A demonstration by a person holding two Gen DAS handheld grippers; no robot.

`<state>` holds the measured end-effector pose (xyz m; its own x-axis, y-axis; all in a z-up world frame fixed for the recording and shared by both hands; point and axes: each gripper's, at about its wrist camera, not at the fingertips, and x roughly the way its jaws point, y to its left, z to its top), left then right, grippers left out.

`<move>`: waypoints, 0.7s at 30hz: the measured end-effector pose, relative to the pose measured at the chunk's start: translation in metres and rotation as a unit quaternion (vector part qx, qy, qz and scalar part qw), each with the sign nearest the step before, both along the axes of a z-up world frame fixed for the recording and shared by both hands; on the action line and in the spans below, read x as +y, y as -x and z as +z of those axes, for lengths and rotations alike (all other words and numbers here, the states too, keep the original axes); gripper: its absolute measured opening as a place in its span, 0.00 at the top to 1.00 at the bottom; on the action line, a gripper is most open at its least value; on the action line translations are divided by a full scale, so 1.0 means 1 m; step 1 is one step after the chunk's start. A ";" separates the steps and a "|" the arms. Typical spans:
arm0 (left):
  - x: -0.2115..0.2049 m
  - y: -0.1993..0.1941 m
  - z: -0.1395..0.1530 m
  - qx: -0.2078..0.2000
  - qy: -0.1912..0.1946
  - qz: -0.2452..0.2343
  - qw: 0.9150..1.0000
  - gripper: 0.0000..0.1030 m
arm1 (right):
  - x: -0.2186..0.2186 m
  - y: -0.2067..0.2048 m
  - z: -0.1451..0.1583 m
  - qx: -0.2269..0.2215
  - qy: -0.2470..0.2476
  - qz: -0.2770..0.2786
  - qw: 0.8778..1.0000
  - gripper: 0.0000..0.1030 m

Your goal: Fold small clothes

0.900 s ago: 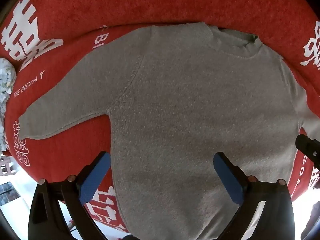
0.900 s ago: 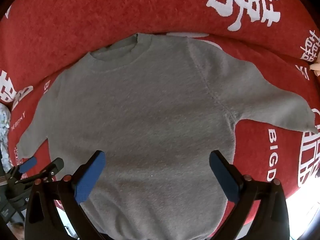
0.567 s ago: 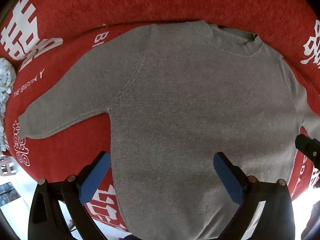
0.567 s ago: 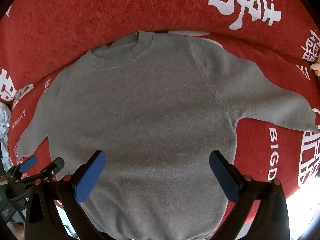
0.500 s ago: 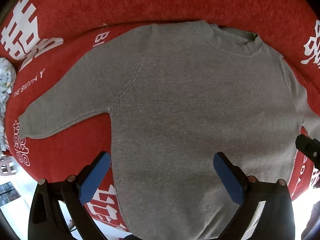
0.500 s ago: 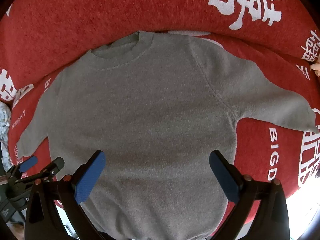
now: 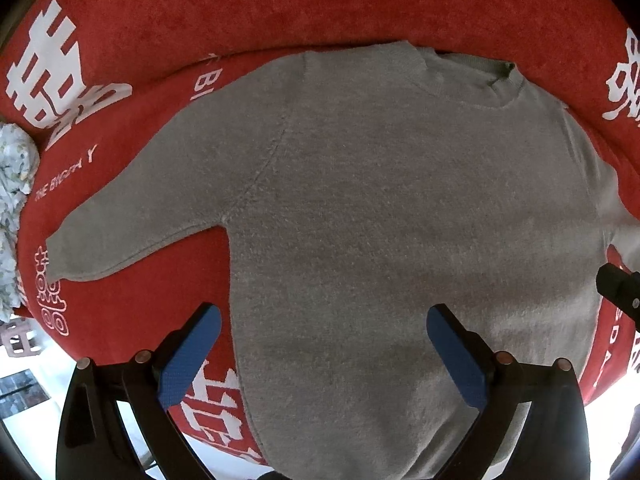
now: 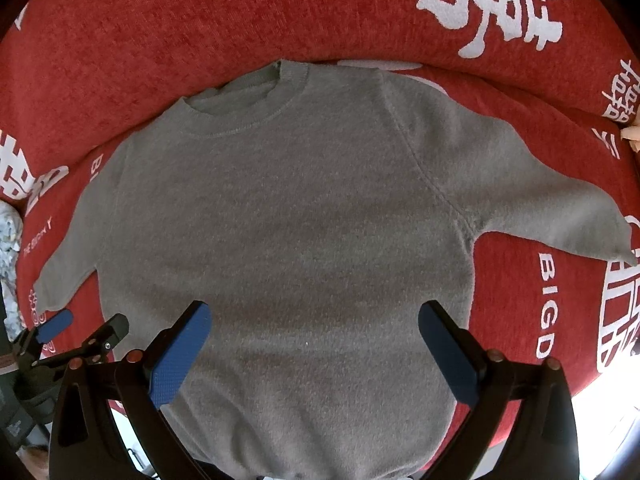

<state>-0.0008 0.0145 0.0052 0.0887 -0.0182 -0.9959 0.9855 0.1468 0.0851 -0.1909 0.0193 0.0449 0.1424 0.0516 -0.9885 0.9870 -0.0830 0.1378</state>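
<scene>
1. Sweater [image 7: 380, 220]: grey, small, long-sleeved. I see it lying flat and face up on the red cover, collar [image 7: 472, 80] at the far end, hem nearest my two cameras. In the right wrist view [image 8: 288, 232] it fills the middle of the frame.
2. Sleeves: both spread outward and slightly toward me. One sleeve [image 7: 132, 208] points to the left side; the other sleeve [image 8: 560, 208] reaches out to the right, its cuff lying on white lettering.
3. Left gripper [image 7: 324, 356]: released, blue pads [image 7: 190, 356] spread wide. It hovers above the lower left part of the sweater body, one pad over the red cover, the other over grey cloth. It holds nothing. I also see it at the lower left edge of the right wrist view [image 8: 80, 326].
4. Right gripper [image 8: 314, 354]: released, blue pads [image 8: 180, 354] wide apart, both over the lower body of the sweater. Nothing is between them. I cannot tell whether either gripper touches the cloth.
5. Red cover [image 7: 320, 4]: plush, with large white characters and lettering, rising in a padded ridge behind the collar.
6. Patterned cloth [image 7: 14, 184]: pale, bunched at the far left edge, well apart from the sweater.
</scene>
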 end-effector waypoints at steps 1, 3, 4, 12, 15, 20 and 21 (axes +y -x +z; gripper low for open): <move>0.000 0.000 0.000 0.004 0.005 0.000 1.000 0.00 | 0.000 0.000 0.000 0.000 0.000 0.000 1.000 0.00; 0.001 0.002 0.002 0.003 0.016 -0.001 1.000 0.00 | 0.001 0.000 0.000 0.000 0.001 0.000 1.000 0.00; 0.002 0.002 0.002 0.003 0.017 -0.002 1.000 0.00 | 0.002 -0.001 0.001 0.000 0.001 0.000 1.000 0.00; 0.001 0.005 0.004 0.002 0.009 -0.001 1.000 0.00 | 0.002 0.000 0.000 -0.002 0.000 0.001 1.000 0.00; 0.002 0.005 0.004 0.001 0.012 -0.002 1.000 0.00 | 0.003 0.000 0.001 -0.002 0.001 0.000 1.000 0.00; 0.005 0.004 0.006 0.009 0.025 -0.003 1.000 0.00 | 0.004 0.000 0.002 -0.002 0.001 -0.001 1.000 0.00; 0.005 0.005 0.006 0.007 0.021 -0.003 1.000 0.00 | 0.004 0.000 0.002 -0.002 0.001 -0.001 1.000 0.00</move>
